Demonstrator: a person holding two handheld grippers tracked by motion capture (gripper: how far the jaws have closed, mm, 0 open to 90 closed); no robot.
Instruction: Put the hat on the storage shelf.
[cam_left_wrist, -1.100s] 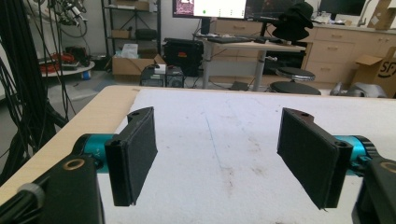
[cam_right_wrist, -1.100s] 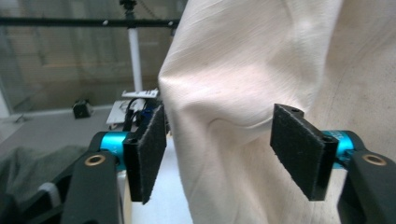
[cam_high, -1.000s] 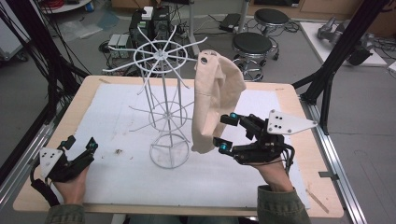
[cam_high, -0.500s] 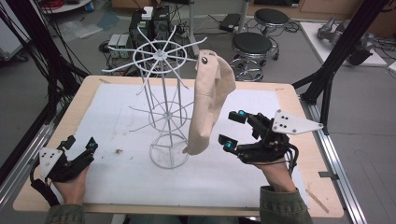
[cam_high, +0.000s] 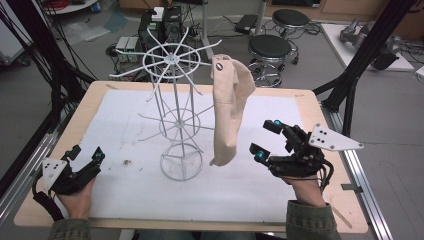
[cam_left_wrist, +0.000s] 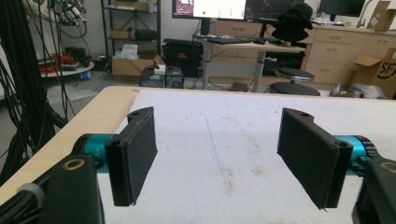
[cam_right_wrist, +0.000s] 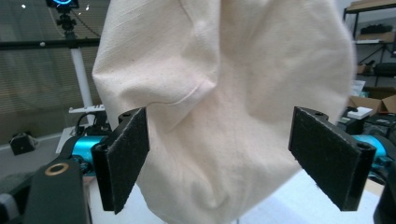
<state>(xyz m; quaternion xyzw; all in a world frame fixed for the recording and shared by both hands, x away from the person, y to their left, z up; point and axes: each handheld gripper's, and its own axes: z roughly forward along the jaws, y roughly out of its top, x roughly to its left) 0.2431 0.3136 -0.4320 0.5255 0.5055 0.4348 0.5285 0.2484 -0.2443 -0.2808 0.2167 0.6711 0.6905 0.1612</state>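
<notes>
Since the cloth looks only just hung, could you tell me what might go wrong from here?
1. The cloth hangs from one arm tip of the wire rack; it could slip off.
2. The right hand-held gripper, jaws just opened, sits close; it might snag the cloth.

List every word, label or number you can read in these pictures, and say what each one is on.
"SF" in dark letters on the cardboard box at the right edge of the left gripper view; further letters are cut off.
The monitor screen at the top of that view: too small to read.
No other readable text.
</notes>
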